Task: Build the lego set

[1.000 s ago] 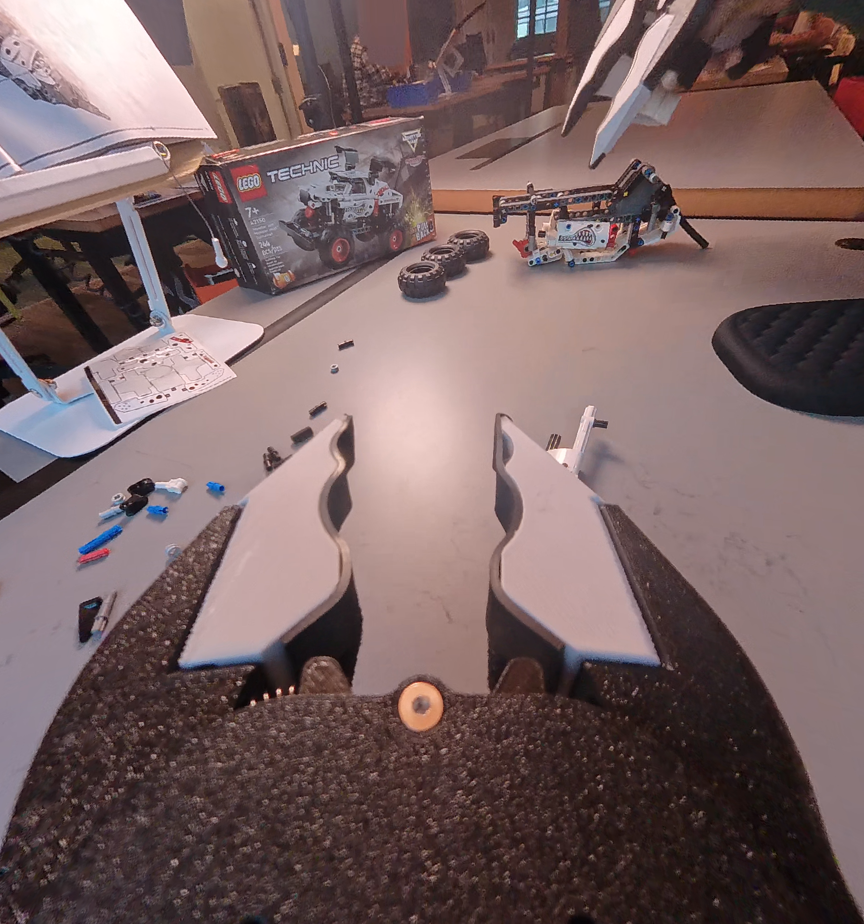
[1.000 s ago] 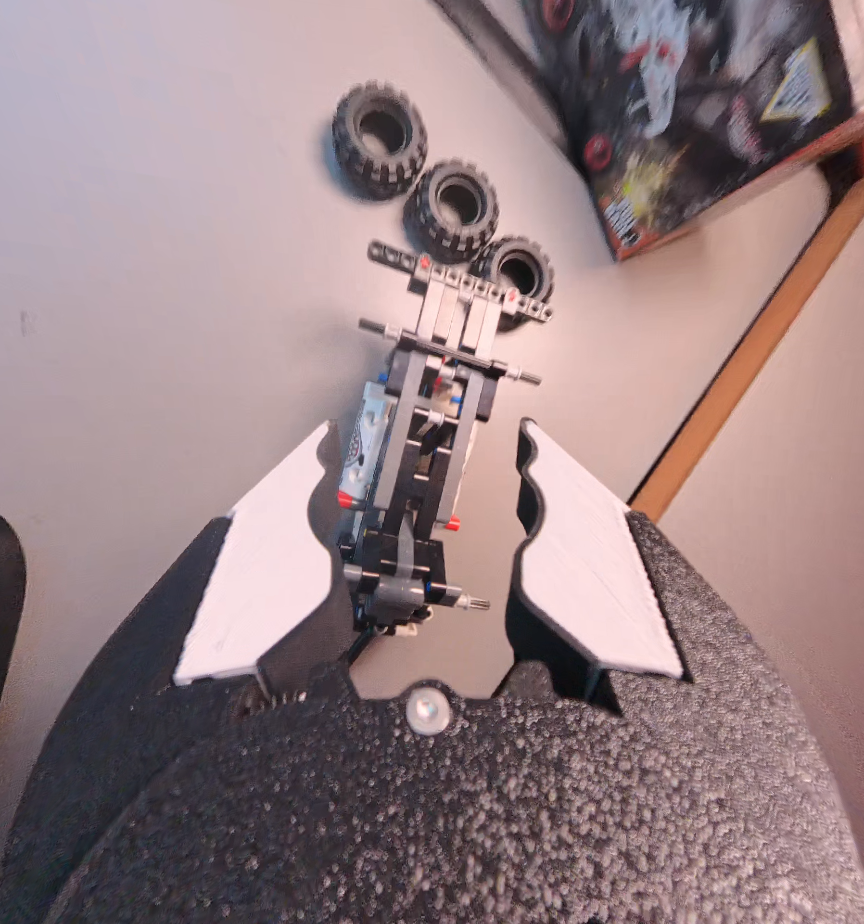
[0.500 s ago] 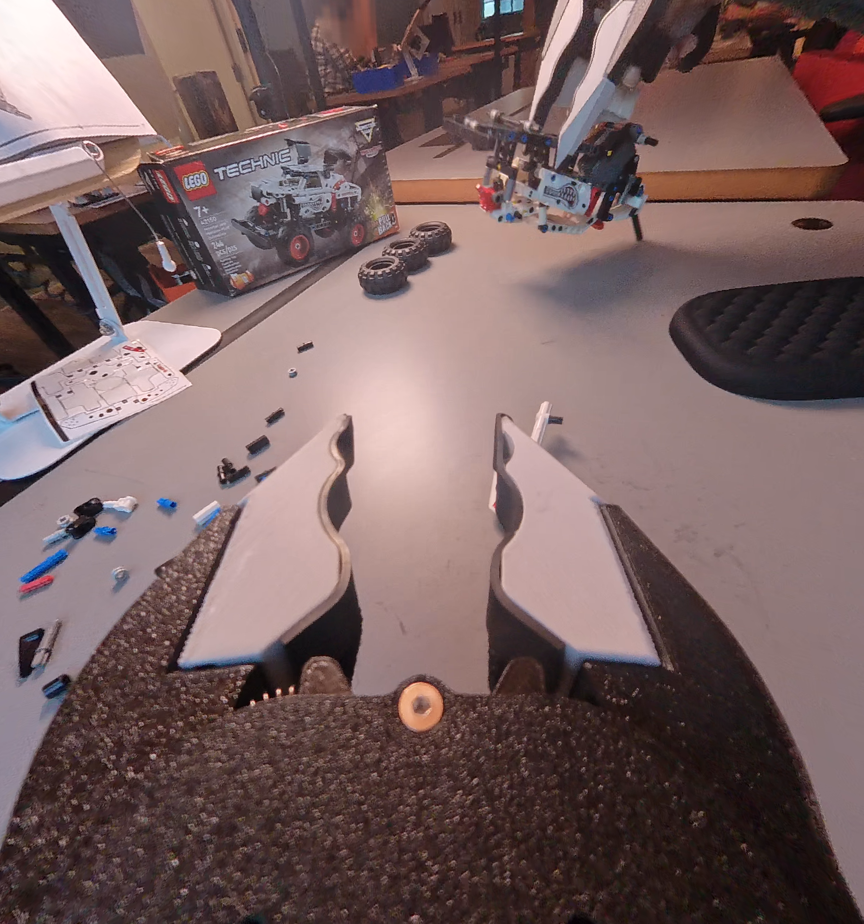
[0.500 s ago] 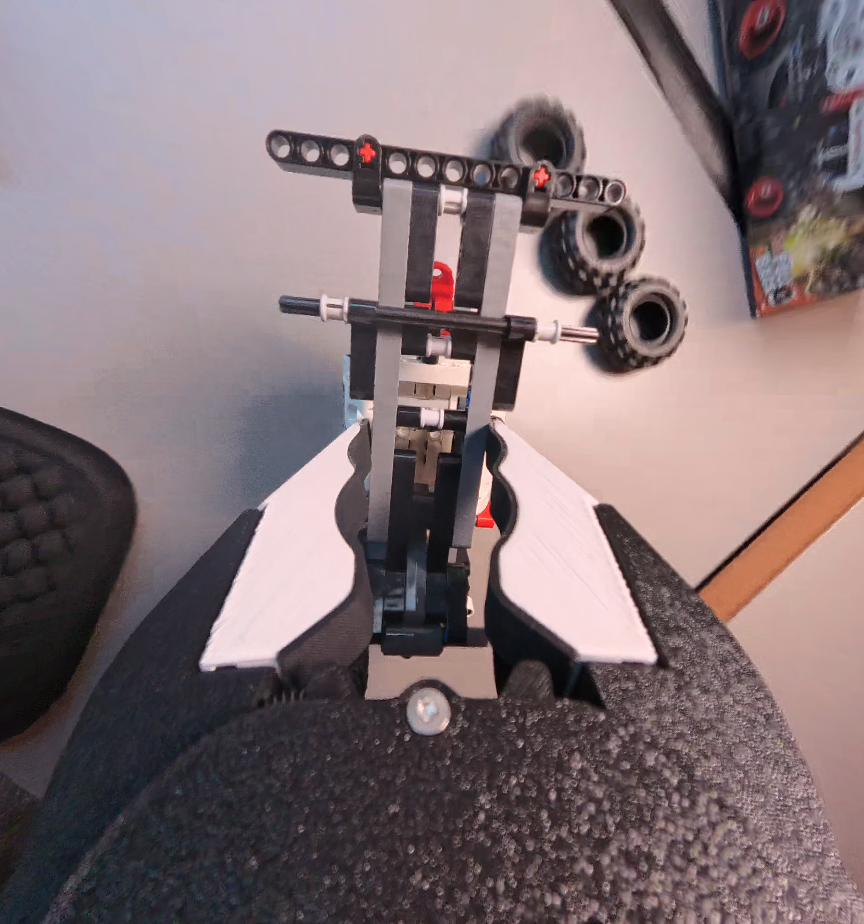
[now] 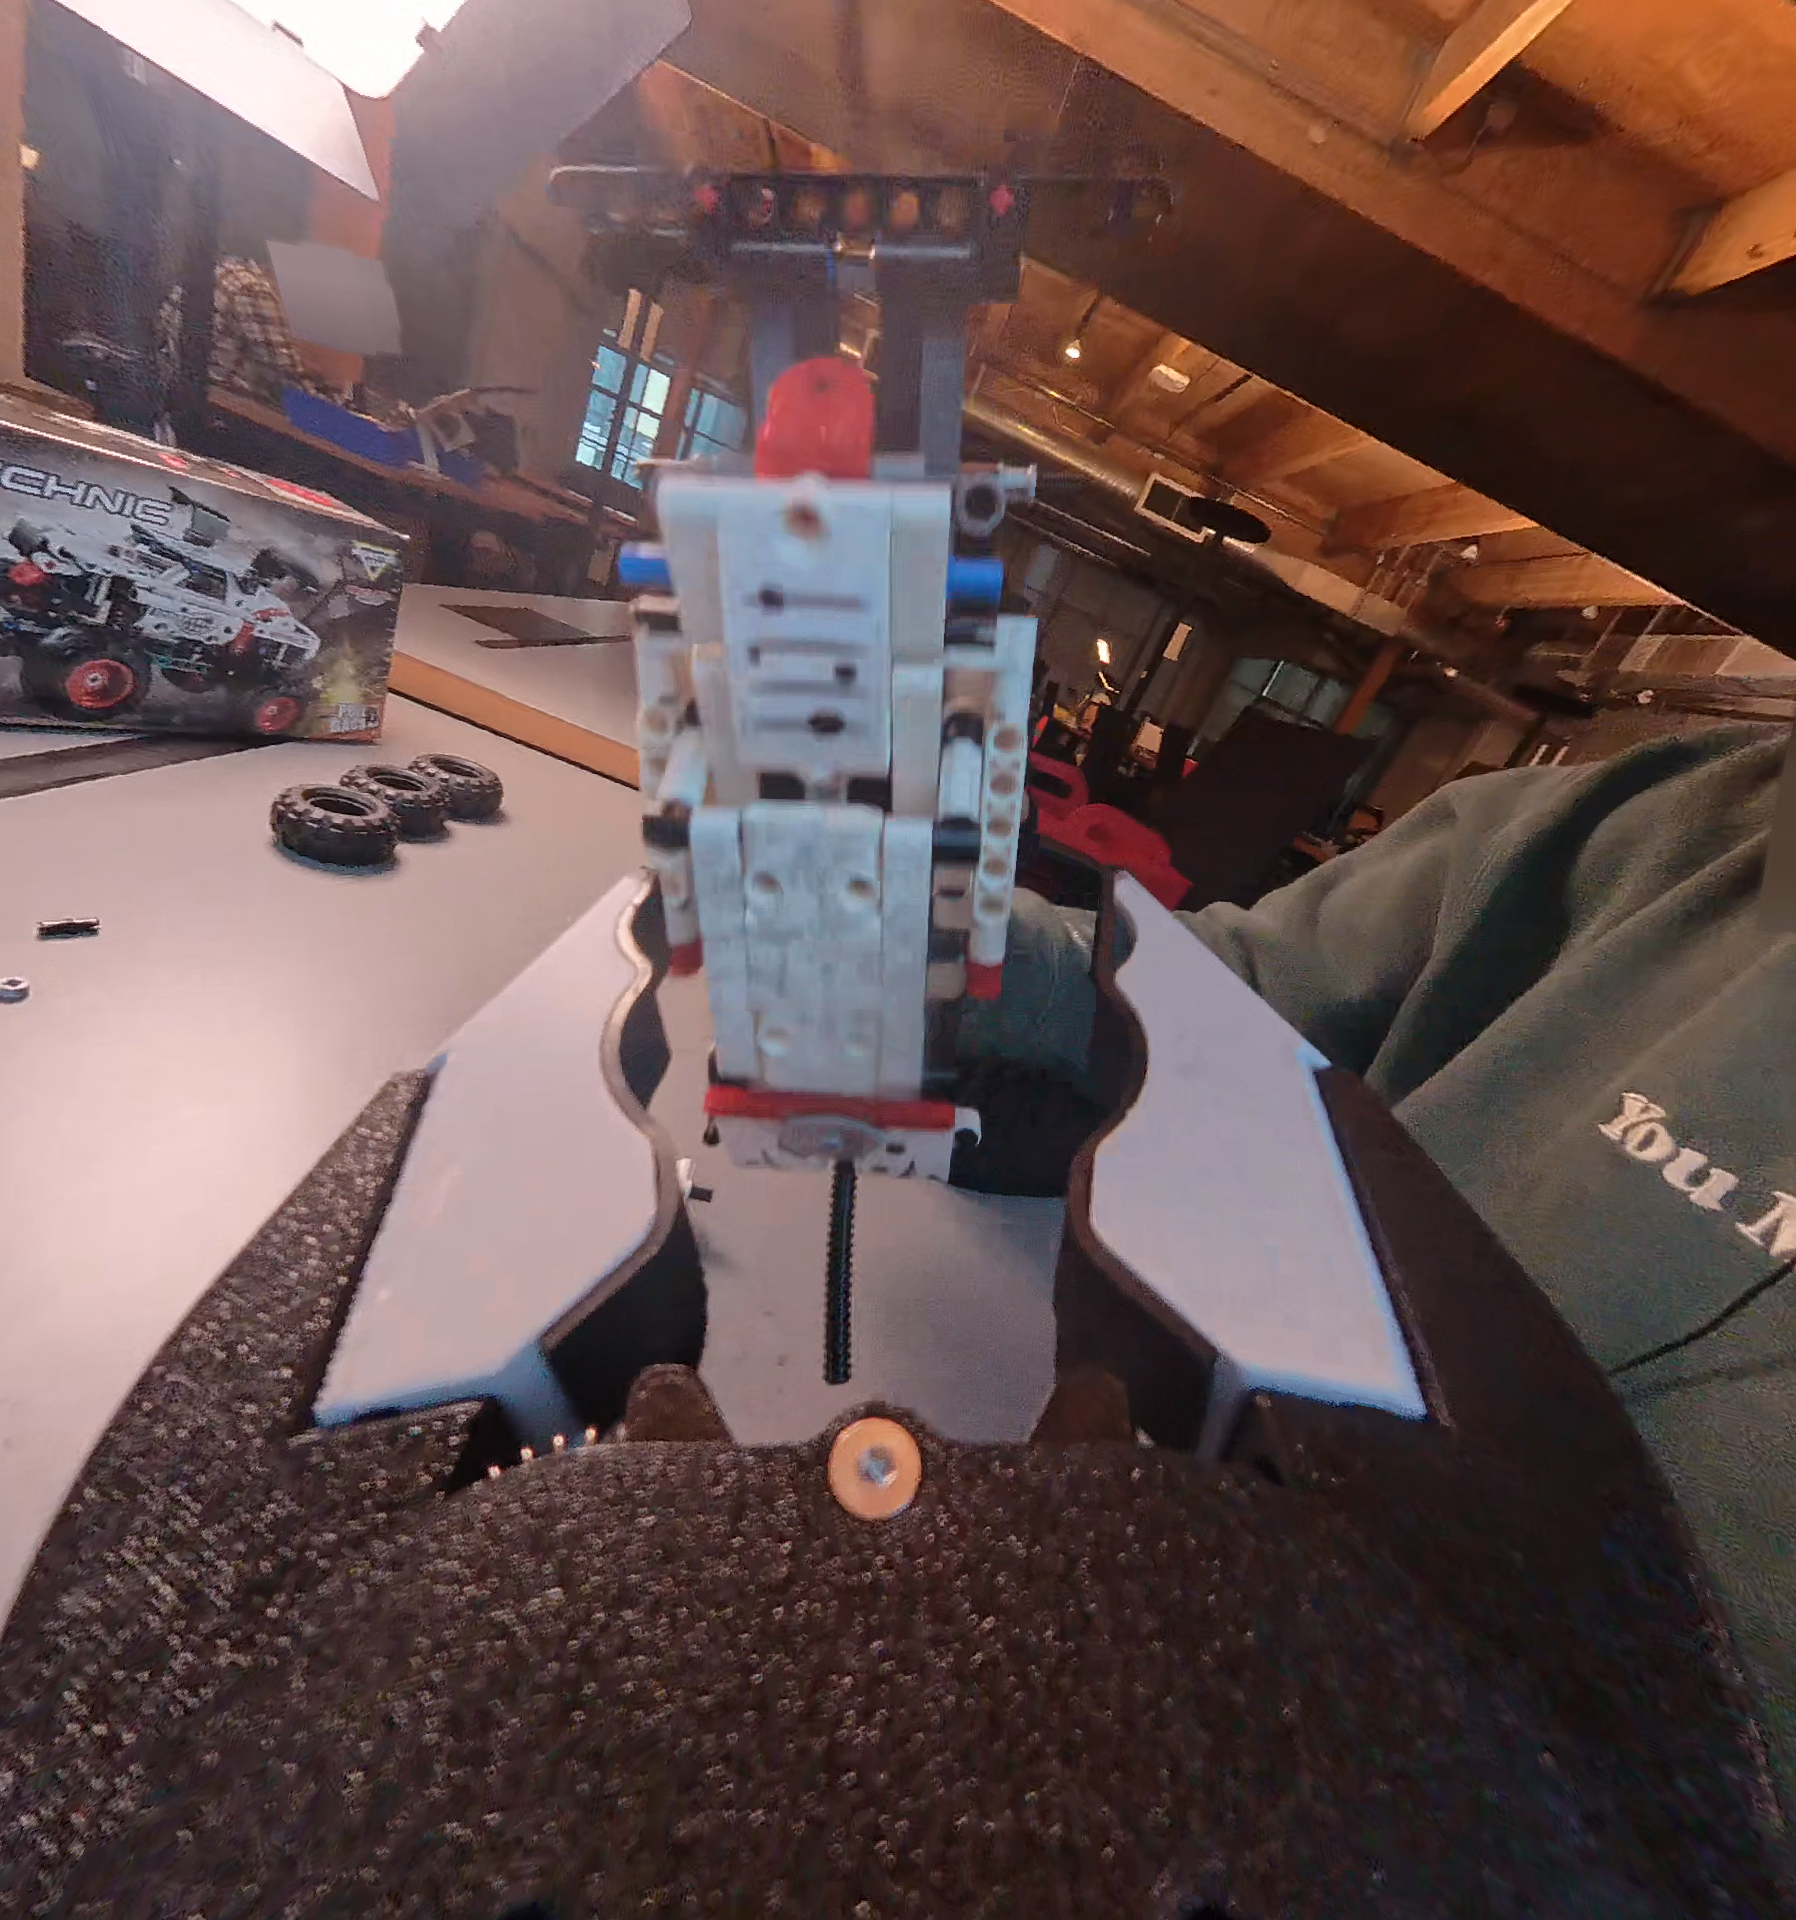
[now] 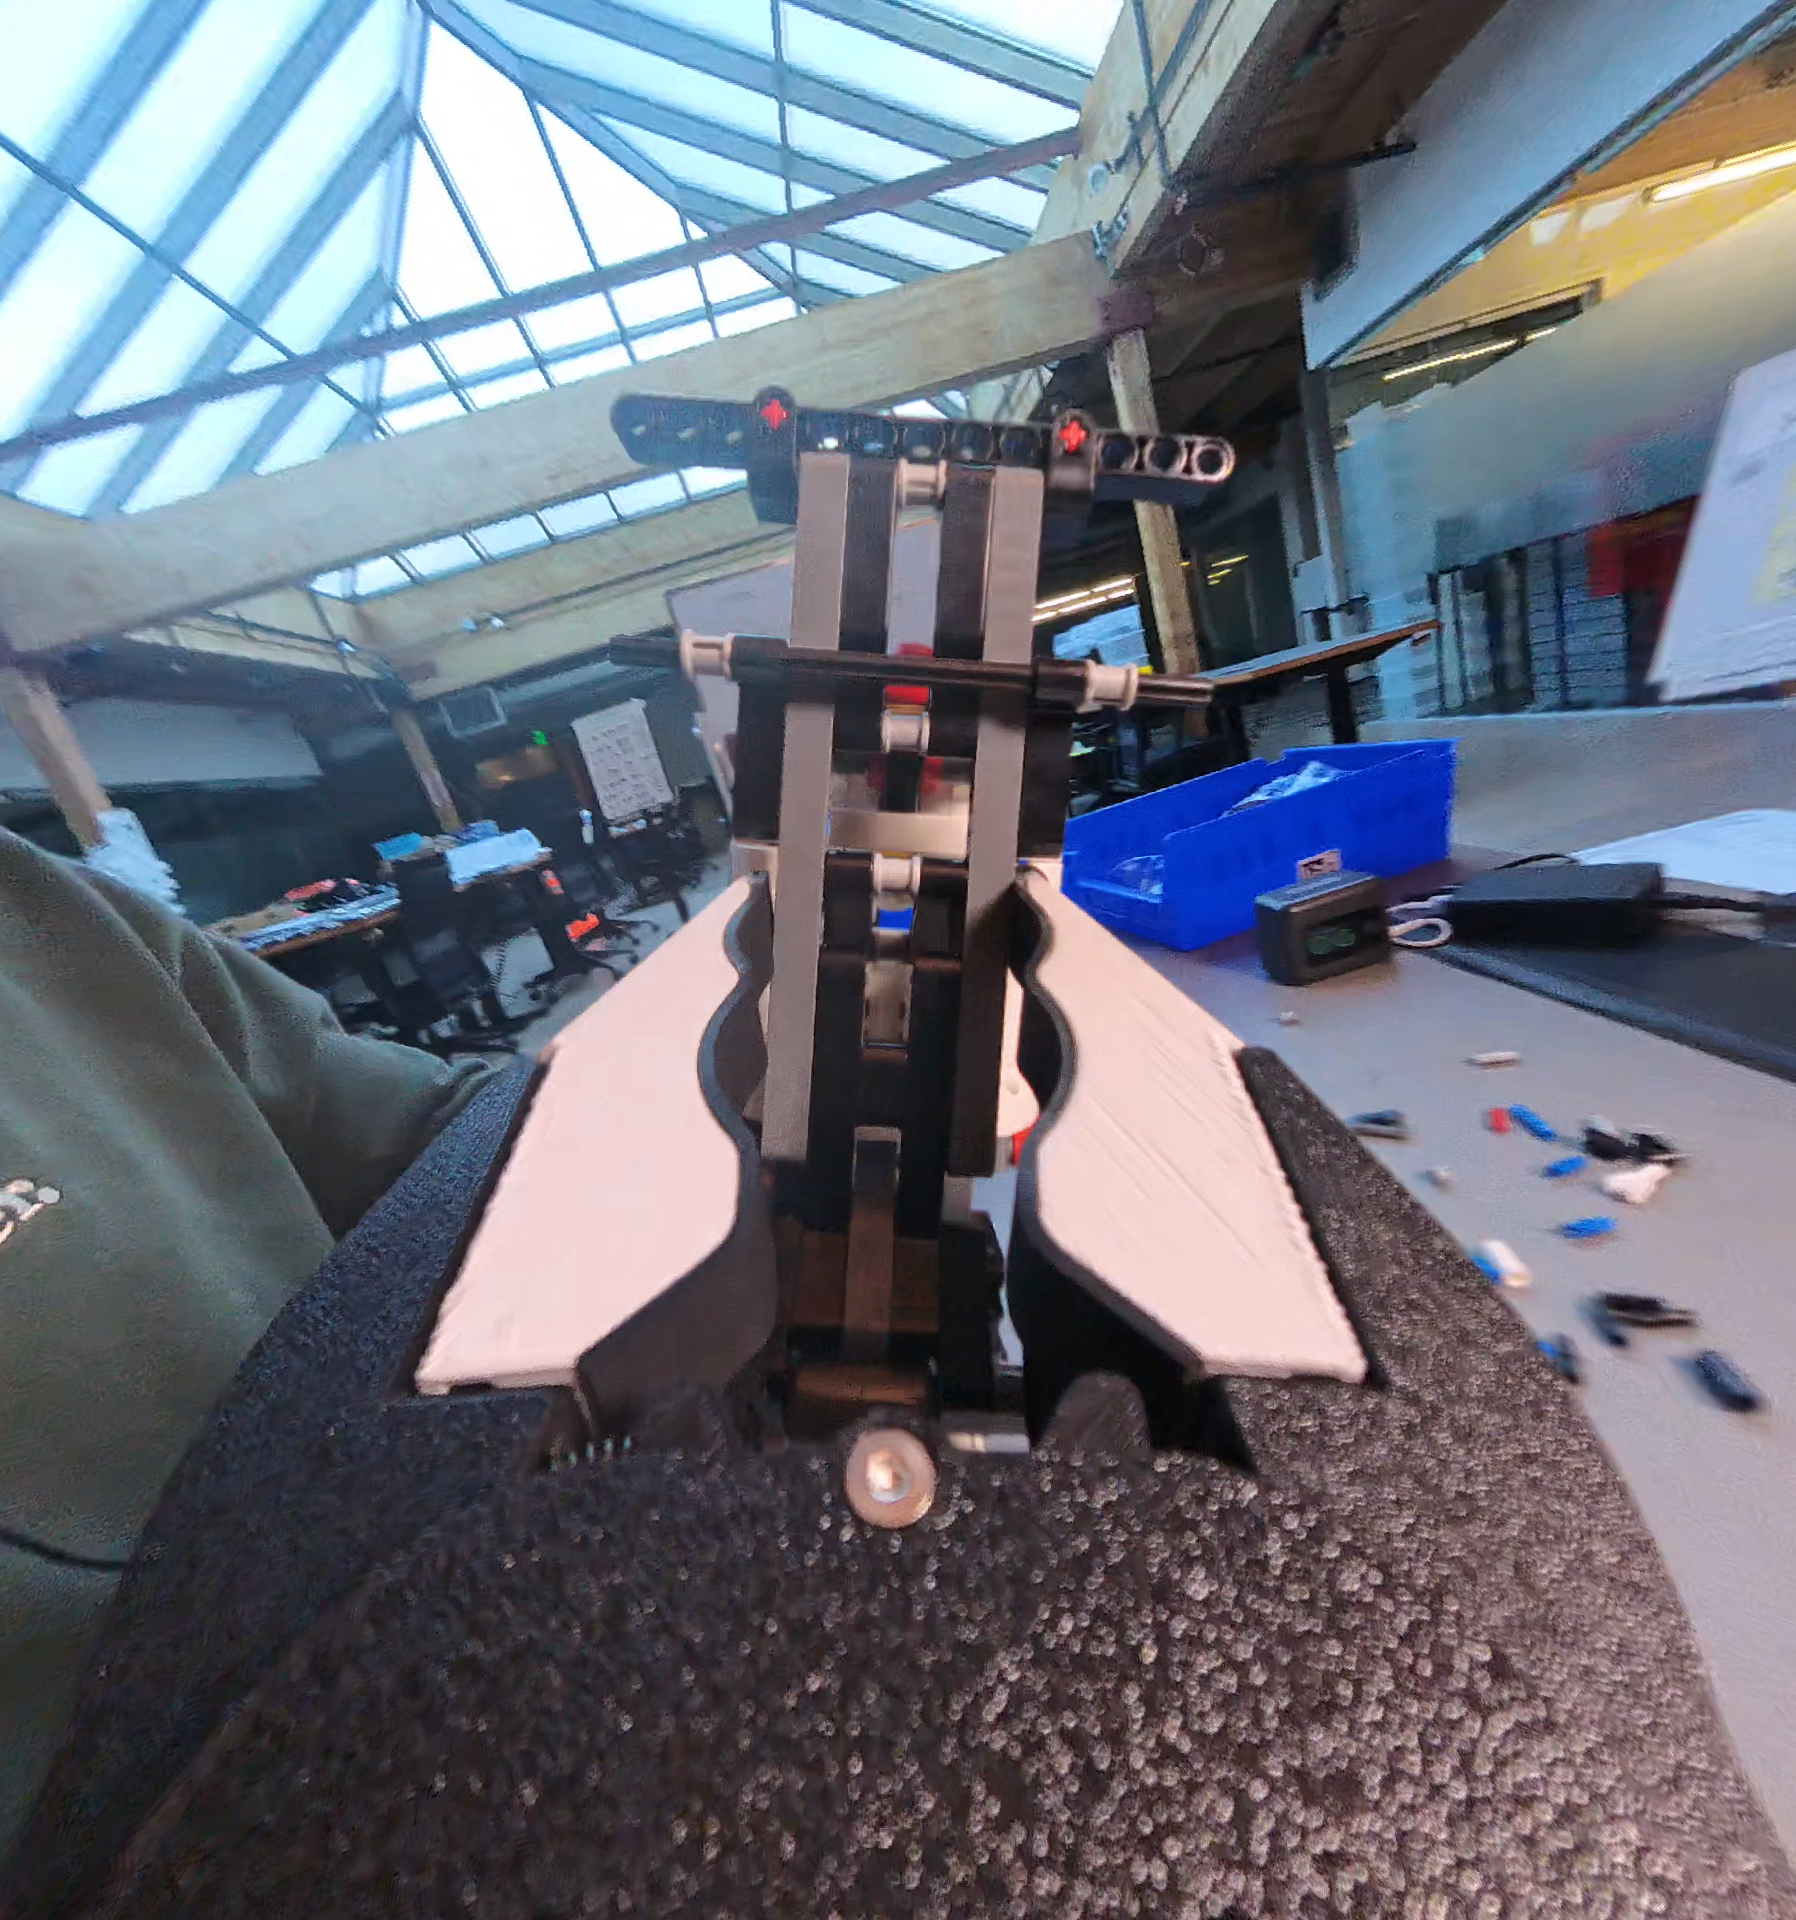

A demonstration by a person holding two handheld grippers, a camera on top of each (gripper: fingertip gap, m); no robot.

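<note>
The partly built lego chassis (image 6: pixel 904 644) has grey and black beams and a black cross beam with red pins on top. My right gripper (image 6: pixel 889 894) is shut on its lower end and holds it upright in the air. In the left wrist view its white underside (image 5: pixel 821 727) faces me, with a red part above and a black threaded rod below. It stands between the fingers of my left gripper (image 5: pixel 868 914), which is open wide and does not seem to touch it. The right gripper itself is mostly hidden behind the chassis there.
The set's box (image 5: pixel 146 613) and three black tyres (image 5: pixel 385 805) sit on the grey table (image 5: pixel 198 1039). Loose small parts (image 6: pixel 1600 1174) lie scattered at the right. A blue bin (image 6: pixel 1268 842) and a black device (image 6: pixel 1325 925) stand behind them. A person's green sleeve (image 5: pixel 1548 987) is close by.
My right gripper closed on the chassis, lifted it off the table and carried it between my open left fingers. Both views have tilted up from the table.
</note>
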